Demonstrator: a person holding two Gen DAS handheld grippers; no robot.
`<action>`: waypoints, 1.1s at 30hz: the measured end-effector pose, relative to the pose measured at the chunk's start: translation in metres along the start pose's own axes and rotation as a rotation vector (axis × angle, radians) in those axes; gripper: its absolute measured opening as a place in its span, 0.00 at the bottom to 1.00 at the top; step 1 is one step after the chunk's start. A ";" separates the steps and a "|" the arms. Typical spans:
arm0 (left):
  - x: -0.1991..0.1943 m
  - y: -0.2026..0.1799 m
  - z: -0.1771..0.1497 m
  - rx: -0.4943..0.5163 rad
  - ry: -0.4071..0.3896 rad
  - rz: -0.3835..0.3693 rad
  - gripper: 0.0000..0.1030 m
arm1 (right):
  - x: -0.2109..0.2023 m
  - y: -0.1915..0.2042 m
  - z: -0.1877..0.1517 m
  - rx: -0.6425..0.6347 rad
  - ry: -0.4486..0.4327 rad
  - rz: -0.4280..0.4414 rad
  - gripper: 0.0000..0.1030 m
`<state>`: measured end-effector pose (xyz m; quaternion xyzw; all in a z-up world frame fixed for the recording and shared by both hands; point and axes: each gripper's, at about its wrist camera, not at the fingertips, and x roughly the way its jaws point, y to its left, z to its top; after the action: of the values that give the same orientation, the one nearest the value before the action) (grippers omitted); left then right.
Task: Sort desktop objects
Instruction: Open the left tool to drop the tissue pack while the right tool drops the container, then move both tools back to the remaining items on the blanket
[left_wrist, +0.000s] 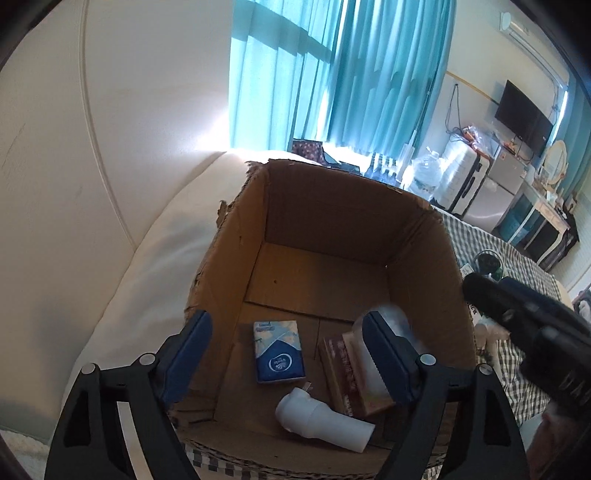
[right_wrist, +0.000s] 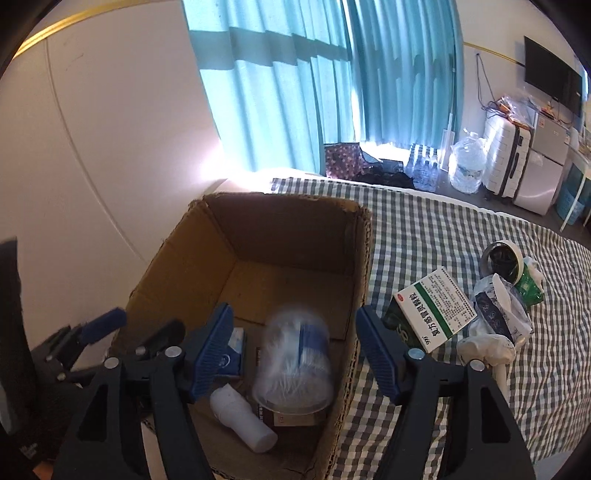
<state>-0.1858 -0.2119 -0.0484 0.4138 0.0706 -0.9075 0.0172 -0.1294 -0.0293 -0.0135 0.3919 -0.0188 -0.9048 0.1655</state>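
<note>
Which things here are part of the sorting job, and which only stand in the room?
Part of the job:
cardboard box
cotton swab jar
white bottle
blue tissue pack
brown box
medicine box
crumpled tissue pack
green can

Only standing in the room:
teal curtains
white suitcase
water jug
television

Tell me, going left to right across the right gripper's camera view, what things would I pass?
Cardboard box → white bottle inside it → clear tub of cotton swabs → green-and-white medicine box on the checked cloth → crumpled plastic packet → green-labelled jar.
</note>
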 end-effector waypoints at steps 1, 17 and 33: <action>0.000 0.000 -0.002 0.002 0.003 -0.005 0.83 | -0.004 -0.002 0.002 0.003 -0.009 0.001 0.68; -0.055 -0.114 -0.041 0.272 -0.044 -0.133 0.95 | -0.136 -0.162 -0.006 0.120 -0.115 -0.243 0.71; 0.001 -0.228 -0.058 0.039 0.099 -0.080 0.95 | -0.082 -0.246 -0.090 0.031 -0.056 -0.131 0.71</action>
<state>-0.1635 0.0221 -0.0601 0.4553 0.0704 -0.8870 -0.0308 -0.0829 0.2373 -0.0585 0.3694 -0.0118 -0.9239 0.0994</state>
